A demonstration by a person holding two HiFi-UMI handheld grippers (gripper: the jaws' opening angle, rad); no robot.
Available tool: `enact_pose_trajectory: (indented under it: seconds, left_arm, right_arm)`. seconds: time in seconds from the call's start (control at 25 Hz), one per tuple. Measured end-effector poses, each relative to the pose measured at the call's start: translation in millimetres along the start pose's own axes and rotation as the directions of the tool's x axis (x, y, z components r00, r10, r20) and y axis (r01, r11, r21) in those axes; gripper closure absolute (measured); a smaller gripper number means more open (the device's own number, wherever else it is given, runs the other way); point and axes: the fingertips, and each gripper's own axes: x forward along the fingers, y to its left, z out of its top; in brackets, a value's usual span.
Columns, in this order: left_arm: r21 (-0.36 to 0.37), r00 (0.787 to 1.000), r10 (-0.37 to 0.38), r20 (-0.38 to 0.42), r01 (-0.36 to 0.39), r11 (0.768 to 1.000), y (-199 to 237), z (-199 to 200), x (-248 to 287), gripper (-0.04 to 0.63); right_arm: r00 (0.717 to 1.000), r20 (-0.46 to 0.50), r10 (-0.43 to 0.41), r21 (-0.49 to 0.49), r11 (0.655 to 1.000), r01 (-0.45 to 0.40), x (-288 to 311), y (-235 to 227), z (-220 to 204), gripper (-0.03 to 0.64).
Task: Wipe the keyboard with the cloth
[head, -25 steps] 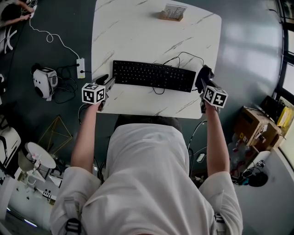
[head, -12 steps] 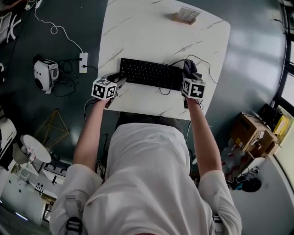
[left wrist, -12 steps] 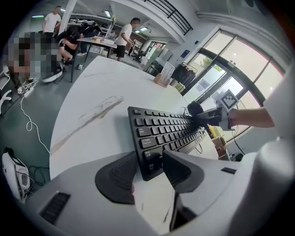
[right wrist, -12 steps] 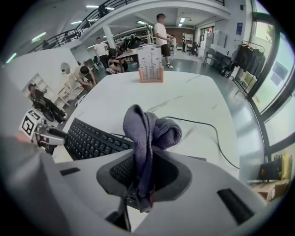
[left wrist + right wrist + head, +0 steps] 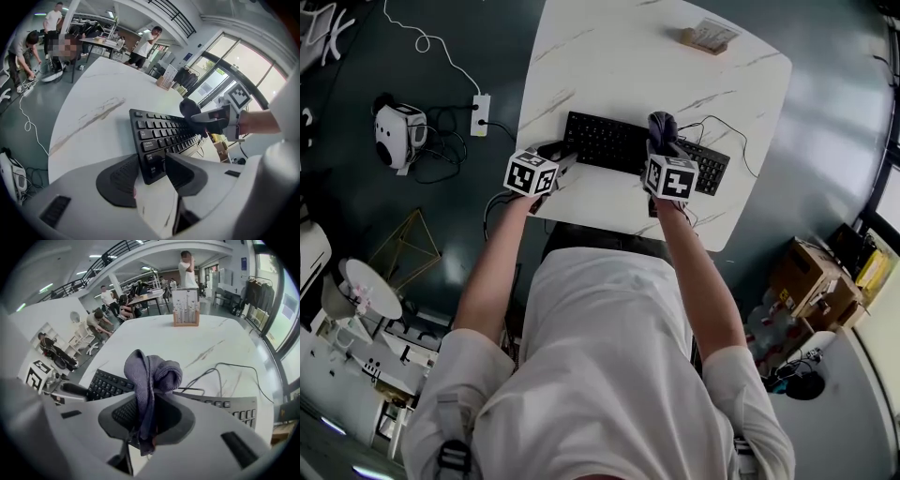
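A black keyboard (image 5: 600, 141) lies across the near part of the white marble table (image 5: 609, 56). My left gripper (image 5: 562, 153) is at the keyboard's left front corner. In the left gripper view that corner (image 5: 152, 161) fills the gap between the jaws, and both pads press on it. My right gripper (image 5: 659, 141) is shut on a bunched grey-purple cloth (image 5: 661, 124). The cloth (image 5: 150, 376) sticks up from between the jaws and hangs over the middle of the keyboard (image 5: 105, 383). The left gripper view also shows the cloth (image 5: 189, 107) touching the keys.
A small wooden holder (image 5: 705, 37) stands near the table's far edge. The keyboard's cable (image 5: 727, 131) loops behind its right end. On the floor are a power strip (image 5: 480, 114) and a white device (image 5: 398, 131) at the left. Cardboard boxes (image 5: 811, 272) stand at the right.
My right gripper has carried the cloth leftwards from beyond the keyboard's right end to over its middle. The left gripper has stayed at the left corner.
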Motion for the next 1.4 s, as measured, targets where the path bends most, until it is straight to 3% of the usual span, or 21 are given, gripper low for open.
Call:
enact_pose_trajectory:
  seconds: [0.28, 0.6, 0.68, 0.84, 0.88, 1.12, 1.4]
  left_arm:
    - [0.003, 1.000, -0.015, 0.014, 0.014, 1.000, -0.8, 1.5, 0.9, 0.411]
    - [0.023, 0.999, -0.038, 0.029, 0.038, 0.999, -2.0, 0.5, -0.1, 0.411]
    - [0.040, 0.999, -0.042, 0.025, 0.041, 0.998, -2.6, -0.8, -0.8, 0.411]
    - [0.081, 0.999, -0.039, 0.005, 0.039, 0.996, -4.8, -8.5, -5.0, 0.411]
    - [0.083, 0.999, -0.037, 0.007, 0.036, 0.996, -4.0, -9.1, -6.6, 0.411]
    - [0.067, 1.000, -0.018, 0.023, 0.016, 0.998, 3.4, -17.4, -20.9, 0.411]
    - [0.062, 0.999, -0.011, 0.042, 0.008, 0.998, 8.8, -26.7, -36.1, 0.411]
  right_arm:
    - [0.991, 0.013, 0.135, -0.065, 0.989, -0.134, 29.2, 88.1, 10.7, 0.523]
    - [0.935, -0.028, 0.354, -0.142, 0.924, -0.354, 53.2, 166.9, 22.5, 0.523]
    - [0.911, -0.044, 0.411, -0.142, 0.900, -0.413, 52.3, 177.7, 25.4, 0.523]
    - [0.807, -0.093, 0.584, -0.046, 0.807, -0.589, 47.4, 201.6, 26.5, 0.523]
    - [0.791, -0.094, 0.604, -0.021, 0.794, -0.608, 46.4, 202.6, 29.1, 0.523]
    - [0.833, -0.073, 0.548, 0.020, 0.836, -0.548, 38.5, 167.9, 20.2, 0.523]
    - [0.843, -0.069, 0.534, 0.030, 0.845, -0.533, 13.8, 140.4, -15.1, 0.523]
